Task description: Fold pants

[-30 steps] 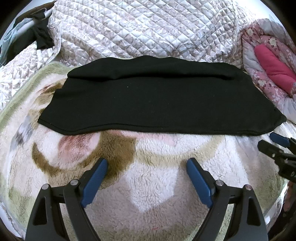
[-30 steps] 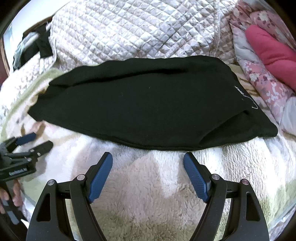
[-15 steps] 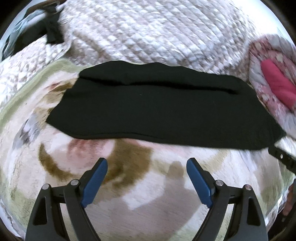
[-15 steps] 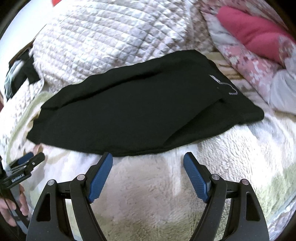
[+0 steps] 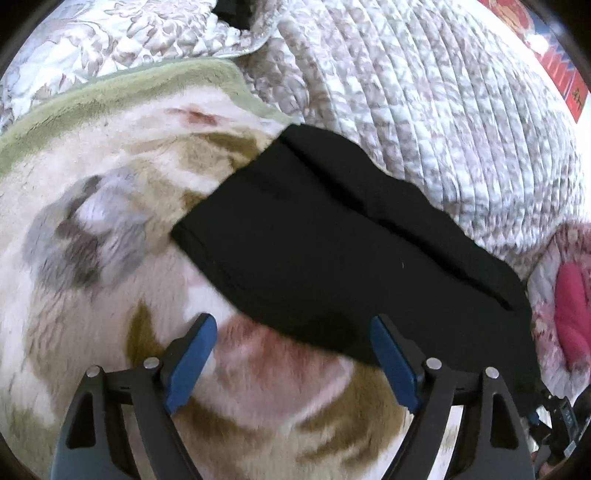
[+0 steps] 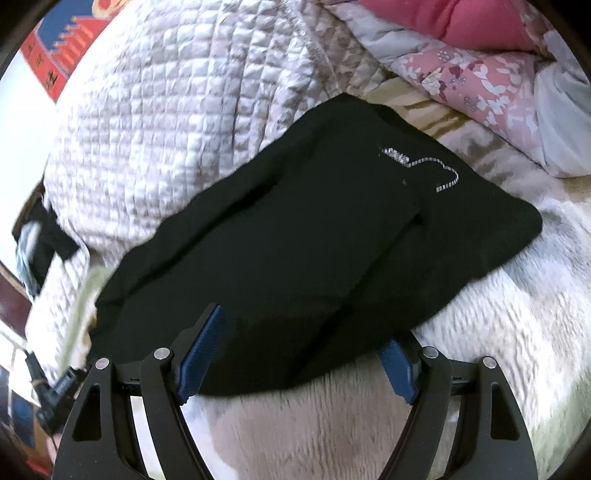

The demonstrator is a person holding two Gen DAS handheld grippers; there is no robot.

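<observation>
Black pants (image 5: 351, 254) lie folded lengthwise on a fluffy cream blanket (image 5: 122, 177). In the right wrist view the pants (image 6: 295, 236) show a rhinestone design near the far right end. My left gripper (image 5: 295, 347) is open and empty; its right pad (image 5: 391, 362) is at the pants' near edge. My right gripper (image 6: 295, 343) is open, its jaws straddling the pants' near edge, with the fabric lying over the right pad (image 6: 397, 363). The right gripper (image 5: 554, 421) shows at the lower right of the left wrist view.
A quilted white-brown bedspread (image 5: 424, 92) rises behind the pants. A pink floral duvet with a red pillow (image 6: 469, 26) lies at the right. Dark clothes (image 6: 40, 240) lie at the far left. A red and blue wall hanging (image 6: 55, 44) is behind.
Both grippers moved in toward the pants and tilted. The left one swung toward the pants' left end; the right one advanced until its jaws reached the near edge.
</observation>
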